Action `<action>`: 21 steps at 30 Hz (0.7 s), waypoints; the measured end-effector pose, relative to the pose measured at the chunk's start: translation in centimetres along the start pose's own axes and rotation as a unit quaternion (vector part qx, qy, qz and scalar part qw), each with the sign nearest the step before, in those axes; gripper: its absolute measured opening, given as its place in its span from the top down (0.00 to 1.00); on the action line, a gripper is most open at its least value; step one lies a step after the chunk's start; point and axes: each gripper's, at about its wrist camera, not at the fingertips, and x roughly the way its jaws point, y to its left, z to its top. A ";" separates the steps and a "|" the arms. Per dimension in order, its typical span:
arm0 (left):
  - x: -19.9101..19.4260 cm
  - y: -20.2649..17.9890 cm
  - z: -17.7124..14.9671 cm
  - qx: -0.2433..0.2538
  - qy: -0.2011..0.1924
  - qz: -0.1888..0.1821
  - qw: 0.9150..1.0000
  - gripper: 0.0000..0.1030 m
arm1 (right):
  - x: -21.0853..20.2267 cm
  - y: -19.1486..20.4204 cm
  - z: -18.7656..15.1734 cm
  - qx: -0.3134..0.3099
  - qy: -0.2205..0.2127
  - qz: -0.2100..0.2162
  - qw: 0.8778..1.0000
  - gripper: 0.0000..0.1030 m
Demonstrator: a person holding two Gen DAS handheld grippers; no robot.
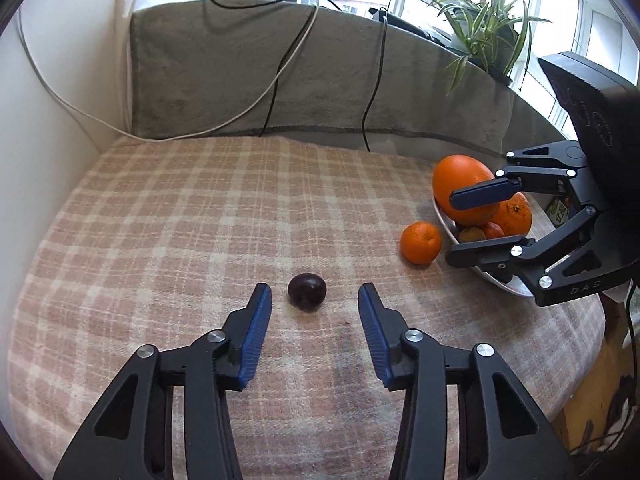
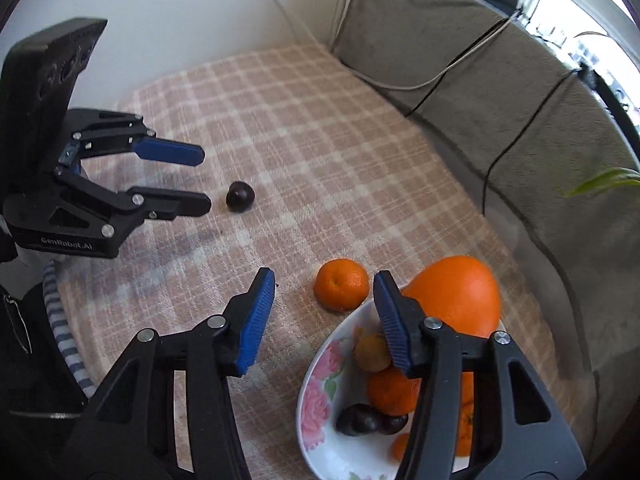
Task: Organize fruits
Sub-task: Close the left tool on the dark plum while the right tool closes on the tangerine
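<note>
Plum [image 1: 307, 291] just beyond spread left gripper [image 1: 315, 295]; right gripper [image 2: 324, 280] spread near bowl [image 2: 320, 364]

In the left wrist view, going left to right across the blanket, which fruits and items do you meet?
Dark plum → small loose orange → big orange piled in the dish → right gripper, open over the dish.

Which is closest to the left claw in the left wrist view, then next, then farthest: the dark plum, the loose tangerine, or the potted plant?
1. Dark plum: on the blanket just ahead of the open left claw.
2. Loose tangerine: farther, off to the right beside the bowl.
3. Potted plant: farthest, up by the window.
</note>
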 end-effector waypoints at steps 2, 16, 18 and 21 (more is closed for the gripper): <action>0.4 0.2 0.1 0.000 0.005 -0.001 1.000 0.62 | 0.7 -0.1 0.4 -0.011 0.014 0.004 1.000 0.47; 2.5 1.0 0.4 -0.004 0.031 -0.008 0.999 0.67 | 3.5 0.0 1.9 -0.066 0.071 -0.004 0.995 0.47; 2.7 1.0 0.3 -0.005 0.032 -0.008 0.999 0.67 | 3.7 0.0 2.0 -0.070 0.076 -0.006 0.995 0.47; 3.0 0.9 0.5 -0.001 0.030 -0.010 1.000 0.67 | 4.1 0.1 2.2 -0.076 0.084 -0.008 0.994 0.48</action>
